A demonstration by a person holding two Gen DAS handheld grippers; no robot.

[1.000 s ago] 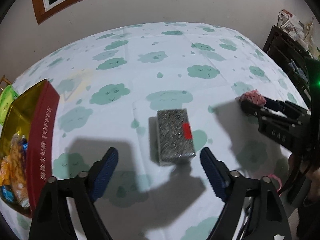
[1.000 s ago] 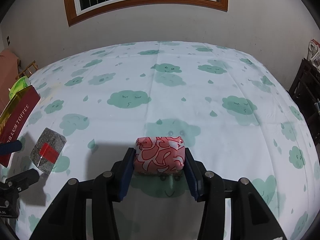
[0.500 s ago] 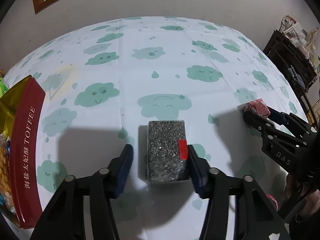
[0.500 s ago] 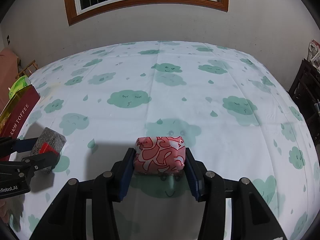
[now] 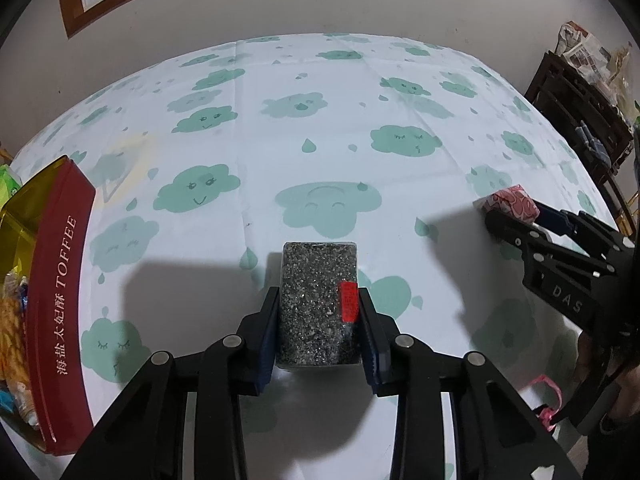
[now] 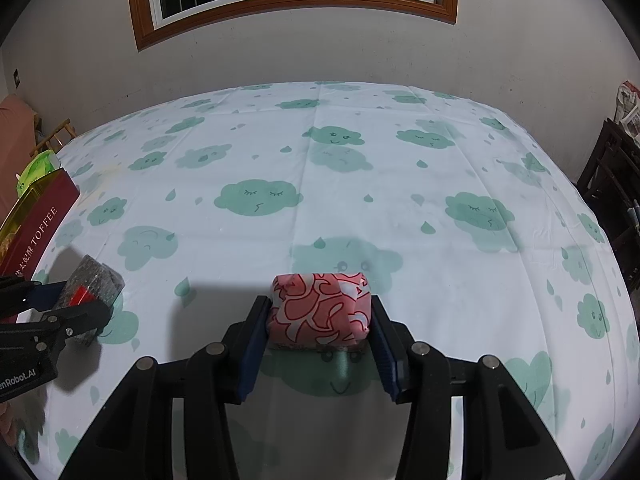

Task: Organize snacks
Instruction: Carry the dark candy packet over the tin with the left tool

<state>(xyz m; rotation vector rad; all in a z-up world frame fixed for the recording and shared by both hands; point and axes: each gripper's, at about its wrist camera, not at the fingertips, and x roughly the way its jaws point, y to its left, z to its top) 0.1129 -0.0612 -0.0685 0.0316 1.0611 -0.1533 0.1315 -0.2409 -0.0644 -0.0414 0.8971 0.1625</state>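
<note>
Left wrist view: left hand-held gripper (image 5: 318,322) closing, its blue pads touching the speckled grey snack block (image 5: 316,304) between them.

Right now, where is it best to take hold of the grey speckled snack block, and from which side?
Grip the grey speckled block across its two long sides, coming from its near short end. It lies flat, lengthwise between the left gripper fingers, which are closing there.

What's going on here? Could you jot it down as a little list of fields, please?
surface: table with cloud-print cloth
left gripper: jaws closing on speckled pack
right gripper: clamped on pink pack
box: red toffee box at the left edge, open, snacks inside
likely next: both packs go to the box
</note>
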